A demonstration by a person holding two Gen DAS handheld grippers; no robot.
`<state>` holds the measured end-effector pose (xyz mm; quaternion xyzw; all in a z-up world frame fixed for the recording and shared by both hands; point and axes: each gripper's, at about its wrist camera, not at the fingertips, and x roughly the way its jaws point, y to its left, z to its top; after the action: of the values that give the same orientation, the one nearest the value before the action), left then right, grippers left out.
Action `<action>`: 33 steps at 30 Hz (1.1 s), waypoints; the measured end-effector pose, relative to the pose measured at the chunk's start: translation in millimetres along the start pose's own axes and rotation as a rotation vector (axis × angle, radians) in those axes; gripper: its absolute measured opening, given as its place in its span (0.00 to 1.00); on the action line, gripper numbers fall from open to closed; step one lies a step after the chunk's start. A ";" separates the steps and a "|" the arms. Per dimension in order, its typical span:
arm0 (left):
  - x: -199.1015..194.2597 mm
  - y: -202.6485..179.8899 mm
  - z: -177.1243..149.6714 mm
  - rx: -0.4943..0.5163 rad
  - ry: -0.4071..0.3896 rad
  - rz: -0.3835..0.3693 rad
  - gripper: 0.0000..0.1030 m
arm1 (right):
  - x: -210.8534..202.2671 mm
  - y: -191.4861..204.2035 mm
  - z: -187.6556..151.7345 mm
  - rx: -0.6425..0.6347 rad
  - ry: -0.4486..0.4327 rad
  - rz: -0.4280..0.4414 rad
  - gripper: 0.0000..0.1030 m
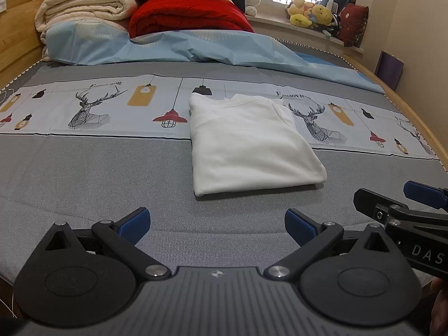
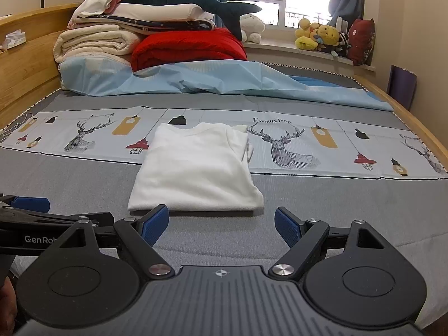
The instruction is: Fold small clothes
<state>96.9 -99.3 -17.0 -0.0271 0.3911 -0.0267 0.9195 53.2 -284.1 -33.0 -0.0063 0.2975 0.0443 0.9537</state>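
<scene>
White shirt (image 1: 246, 142) lies on the grey bed cover (image 1: 98, 173), sides already folded in to a narrow panel, collar end far, hem nearest. Left gripper (image 1: 217, 228) and right gripper (image 2: 221, 224) both hover short of the hem, jaws wide apart, empty. Likely next: pinch the two near hem corners evenly, lift low, carry toward collar; keep edges aligned, avoid snagging the cover
</scene>
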 end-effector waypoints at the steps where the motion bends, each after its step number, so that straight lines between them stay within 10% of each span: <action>1: 0.0 0.0 0.0 0.000 0.000 0.000 0.99 | -0.1 0.1 -0.2 0.000 0.000 0.000 0.81; 33: 1.1 3.6 -3.2 -0.001 0.004 0.002 0.99 | 3.1 0.3 -4.3 0.005 0.008 0.002 0.81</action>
<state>95.5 -95.8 -20.2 -0.0270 0.3931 -0.0259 0.9187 53.3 -283.7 -38.4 -0.0040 0.3013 0.0447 0.9525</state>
